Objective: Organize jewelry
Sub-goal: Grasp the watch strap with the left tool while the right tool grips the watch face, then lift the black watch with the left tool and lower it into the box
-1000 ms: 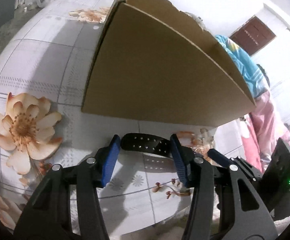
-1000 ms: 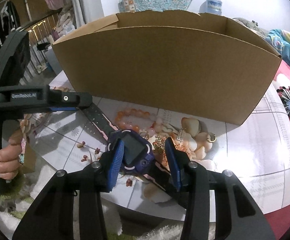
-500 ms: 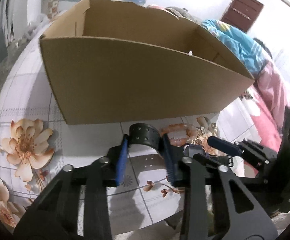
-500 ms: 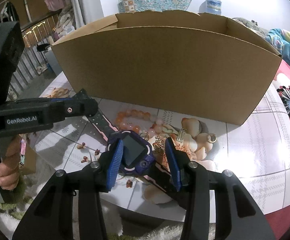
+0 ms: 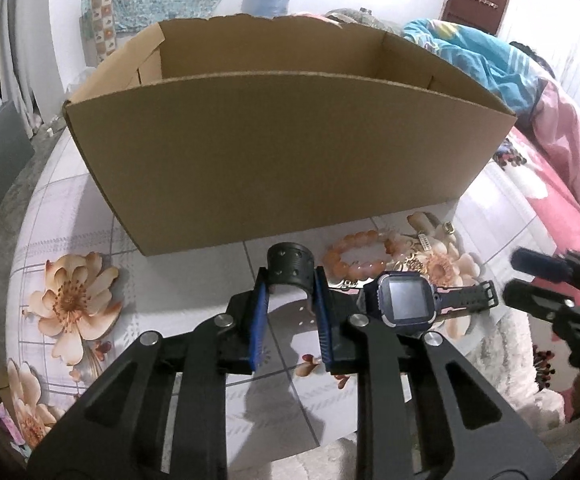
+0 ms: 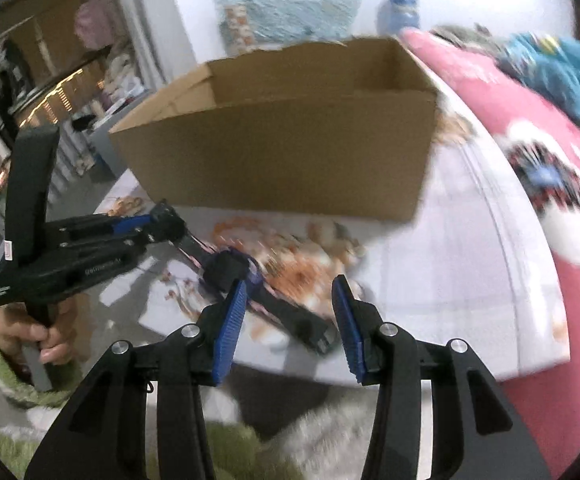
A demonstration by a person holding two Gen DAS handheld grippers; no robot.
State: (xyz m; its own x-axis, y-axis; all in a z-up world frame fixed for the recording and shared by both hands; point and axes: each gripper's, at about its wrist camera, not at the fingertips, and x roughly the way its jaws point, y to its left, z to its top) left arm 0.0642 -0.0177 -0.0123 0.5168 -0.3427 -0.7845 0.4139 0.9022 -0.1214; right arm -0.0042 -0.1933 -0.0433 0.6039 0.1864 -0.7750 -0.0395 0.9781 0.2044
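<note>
Left gripper (image 5: 290, 300) pads are clenched on the watch strap (image 5: 290, 266), which arches up between them, so the watch (image 5: 403, 302) hangs just off the patterned table (image 5: 170, 300), beside the bead bracelet (image 5: 353, 254). Right gripper (image 6: 290, 318), half a second ago clamped around the watch face, now stands released and pulled back with nothing between its pads; judged a handover, leaving the left to carry the watch alone. Cardboard box (image 5: 282, 168) sits just behind the jewelry; its visible upper interior shows nothing, floor hidden.
</note>
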